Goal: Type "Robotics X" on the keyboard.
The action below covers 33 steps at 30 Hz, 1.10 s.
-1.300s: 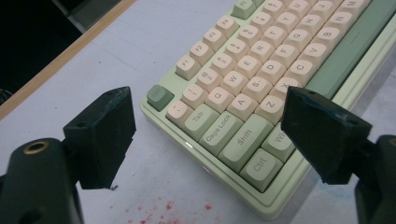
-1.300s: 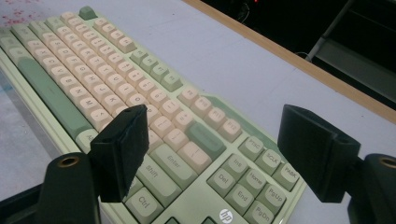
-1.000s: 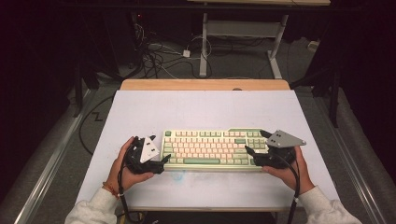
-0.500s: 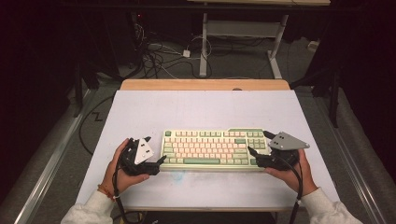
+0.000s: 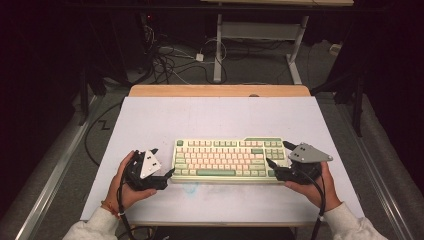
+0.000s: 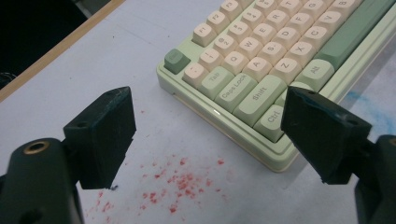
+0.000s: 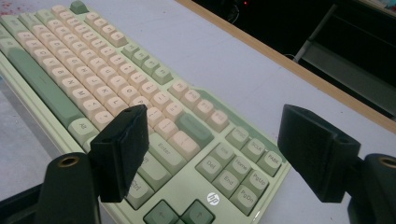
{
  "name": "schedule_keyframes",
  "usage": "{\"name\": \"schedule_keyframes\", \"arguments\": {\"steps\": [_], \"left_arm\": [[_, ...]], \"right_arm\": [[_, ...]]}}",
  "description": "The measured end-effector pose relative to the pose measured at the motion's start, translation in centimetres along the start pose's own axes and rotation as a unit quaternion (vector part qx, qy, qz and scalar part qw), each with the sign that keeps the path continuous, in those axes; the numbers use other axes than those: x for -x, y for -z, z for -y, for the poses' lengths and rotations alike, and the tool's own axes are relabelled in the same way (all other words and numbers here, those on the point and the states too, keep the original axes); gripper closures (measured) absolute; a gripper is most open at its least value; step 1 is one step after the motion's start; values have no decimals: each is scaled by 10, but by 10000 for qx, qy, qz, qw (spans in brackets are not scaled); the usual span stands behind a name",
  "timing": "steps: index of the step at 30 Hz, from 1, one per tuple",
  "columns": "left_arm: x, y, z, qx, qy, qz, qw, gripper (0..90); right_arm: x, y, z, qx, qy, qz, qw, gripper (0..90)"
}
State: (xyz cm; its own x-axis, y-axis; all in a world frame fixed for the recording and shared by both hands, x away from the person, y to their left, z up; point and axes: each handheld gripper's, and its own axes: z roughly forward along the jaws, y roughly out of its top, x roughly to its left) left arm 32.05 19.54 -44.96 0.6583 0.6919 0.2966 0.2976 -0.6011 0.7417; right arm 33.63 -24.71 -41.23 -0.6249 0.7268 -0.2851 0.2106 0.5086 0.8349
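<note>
**Q:** What differs from the frames a second and half a second back?

**A:** Little. My hands have eased slightly outward and toward me; the left gripper (image 5: 165, 170) now sits just off the keyboard's (image 5: 227, 159) left end instead of at its corner. The keyboard itself has not shifted on the table (image 5: 215, 117).

**Q:** Pose of each hand?

**A:** Left hand (image 5: 122, 186) cups its gripper from below and outside, jaws aimed right at the keyboard's left short edge. Right hand (image 5: 312, 185) mirrors it; the right gripper (image 5: 278, 155) points left, its jaws over the right end. Both forearms enter from the near table edge.

**Q:** Finger state?

**A:** Both pairs spread wide, holding nothing. In the left gripper view my left gripper (image 6: 205, 135) has one jaw over bare table and the other above the keyboard's (image 6: 261, 60) near-left corner by Ctrl. In the right gripper view my right gripper (image 7: 219, 154) straddles the navigation cluster of the keyboard (image 7: 116, 93).

**Q:** Legible writing?

**A:** Left end: Tab, Caps Lock, Shift, Ctrl, Alt, plus Q, W, A, S, Z, X. Right end: Enter, Del, End, Home, PgDn, PgUp, and an "hp" logo (image 7: 213, 199) on the case.

**Q:** Anything else on the surface?

**A:** Red specks (image 6: 182, 179) on the table, between my left jaws.
</note>
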Motion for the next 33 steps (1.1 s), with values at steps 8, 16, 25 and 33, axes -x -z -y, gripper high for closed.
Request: {"name": "schedule_keyframes", "arguments": {"steps": [8, 16, 25, 33], "left_arm": [[0, 4, 6, -39, 25, -43, 10000, 170], [0, 8, 10, -26, 35, -82, 10000, 169], [1, 13, 14, -3, 57, -140, 9999, 170], [2, 16, 18, 10, 78, -176, 9998, 169]], "right_arm": [[0, 5, 4, -23, 33, 87, 10000, 248], [3, 13, 12, -44, 61, 237, 9997, 241], [7, 25, 22, 41, 4, 423, 9991, 235], [9, 35, 32, 43, 6, 558, 9984, 228]]}}
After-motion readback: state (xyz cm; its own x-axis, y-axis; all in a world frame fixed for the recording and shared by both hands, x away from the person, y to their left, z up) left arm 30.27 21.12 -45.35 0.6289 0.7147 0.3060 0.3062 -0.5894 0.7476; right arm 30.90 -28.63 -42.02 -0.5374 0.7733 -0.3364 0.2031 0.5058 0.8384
